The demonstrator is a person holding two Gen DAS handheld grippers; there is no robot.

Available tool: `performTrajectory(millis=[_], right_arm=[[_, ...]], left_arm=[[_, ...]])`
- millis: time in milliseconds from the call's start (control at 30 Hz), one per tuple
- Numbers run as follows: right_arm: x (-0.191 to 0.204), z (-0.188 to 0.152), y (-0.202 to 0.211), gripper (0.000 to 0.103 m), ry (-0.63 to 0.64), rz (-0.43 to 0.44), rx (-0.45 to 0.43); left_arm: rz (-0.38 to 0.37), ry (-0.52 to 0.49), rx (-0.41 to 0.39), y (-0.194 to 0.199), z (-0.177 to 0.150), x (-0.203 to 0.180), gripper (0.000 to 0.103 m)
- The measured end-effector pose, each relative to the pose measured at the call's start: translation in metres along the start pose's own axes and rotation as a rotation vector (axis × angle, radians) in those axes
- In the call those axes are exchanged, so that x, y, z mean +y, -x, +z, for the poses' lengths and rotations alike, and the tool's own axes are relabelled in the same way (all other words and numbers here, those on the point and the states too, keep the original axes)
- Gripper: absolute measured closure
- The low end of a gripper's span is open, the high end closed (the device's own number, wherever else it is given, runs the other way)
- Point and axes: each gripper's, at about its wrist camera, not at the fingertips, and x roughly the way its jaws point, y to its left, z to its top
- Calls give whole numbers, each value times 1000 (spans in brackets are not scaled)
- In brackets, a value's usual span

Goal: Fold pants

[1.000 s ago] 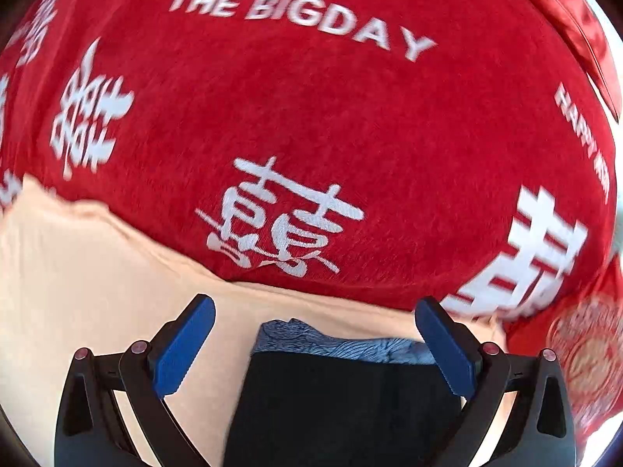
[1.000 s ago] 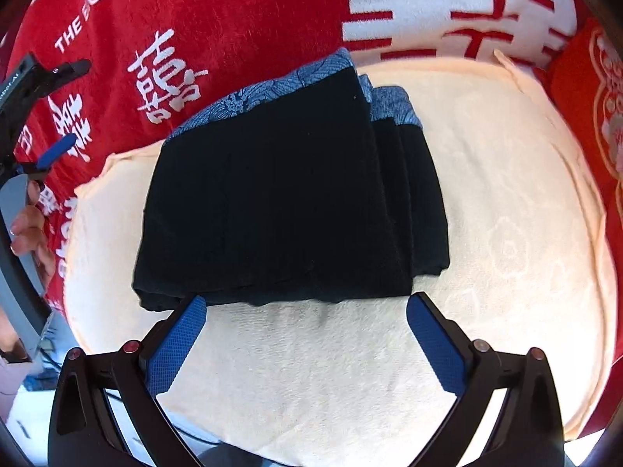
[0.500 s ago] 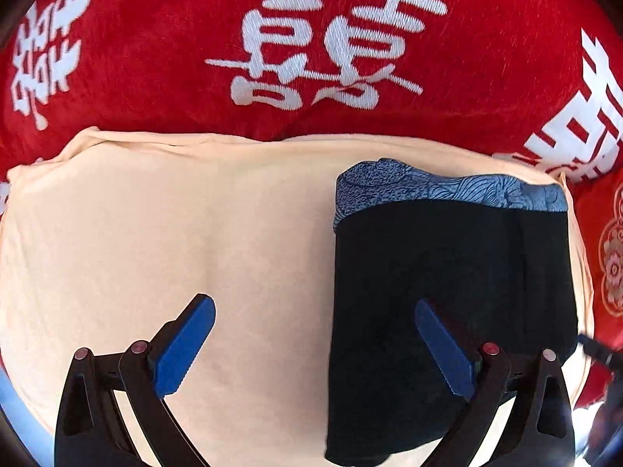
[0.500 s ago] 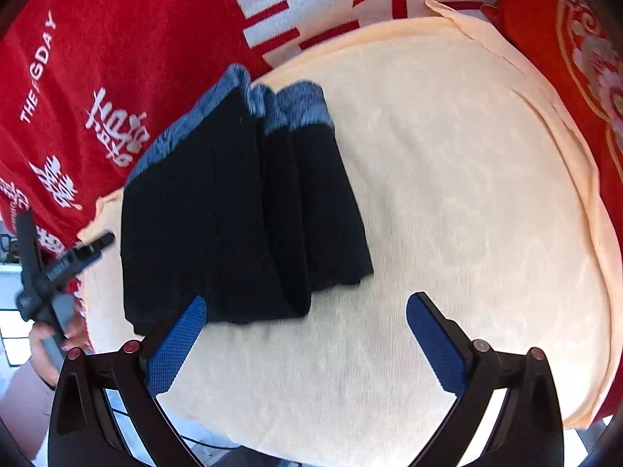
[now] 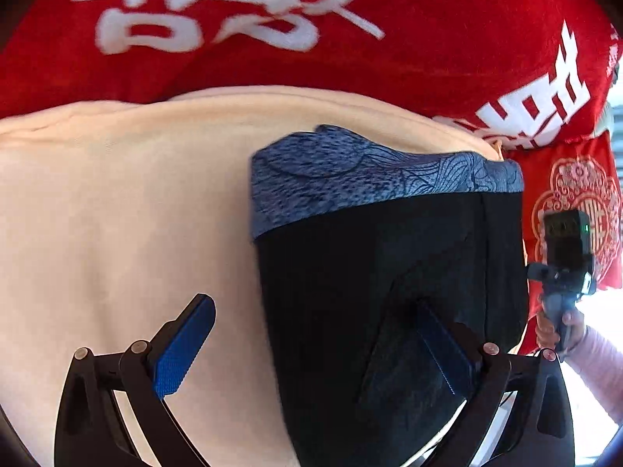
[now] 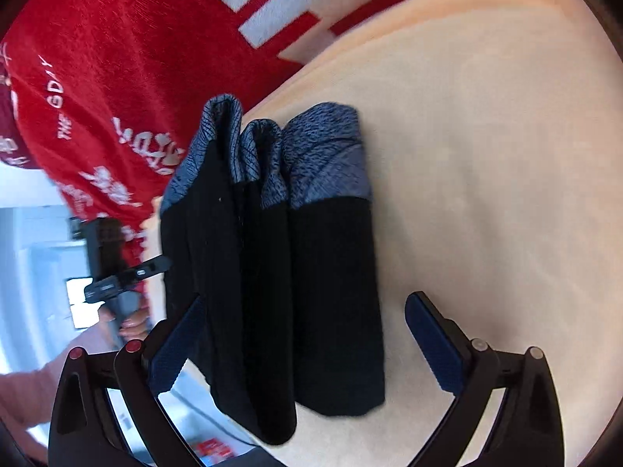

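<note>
Folded pants (image 5: 389,284), black with a blue patterned waistband (image 5: 373,179), are shown lying on a cream cloth (image 5: 117,214) spread over a red printed blanket (image 5: 428,39). In the right wrist view three stacked layers are seen, the near end overhanging the edge of the cream cloth. The left claw (image 5: 311,350) is held wide, one finger over bare cloth and the other over the black fabric; nothing is gripped. The right claw (image 6: 303,346) is likewise spread wide, straddling the bundle's near end. The fold is judged nearly complete. For a tidy finish, the layers should be squared, the waistband edges aligned, and the overhanging end drawn back onto the cloth.
</note>
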Motion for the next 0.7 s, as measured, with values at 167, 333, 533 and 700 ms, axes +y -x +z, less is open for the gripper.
performTrajectory(millis=[167,333,533,700], right_arm=[[2,15,-16,3,11,68,20],[11,19,-15,48,-18,-18,37],[31,10,2,64,-34,61,11],[55,-16,16,64,-42,132,60]], left_arm=[[-30,1,-22,-13,2,-9,0],[-36,25,-68,-6,-9,-24,22],[-21,34,-107,26,-21,-46,46],[-8,61,-113,58,-51,-60,46]])
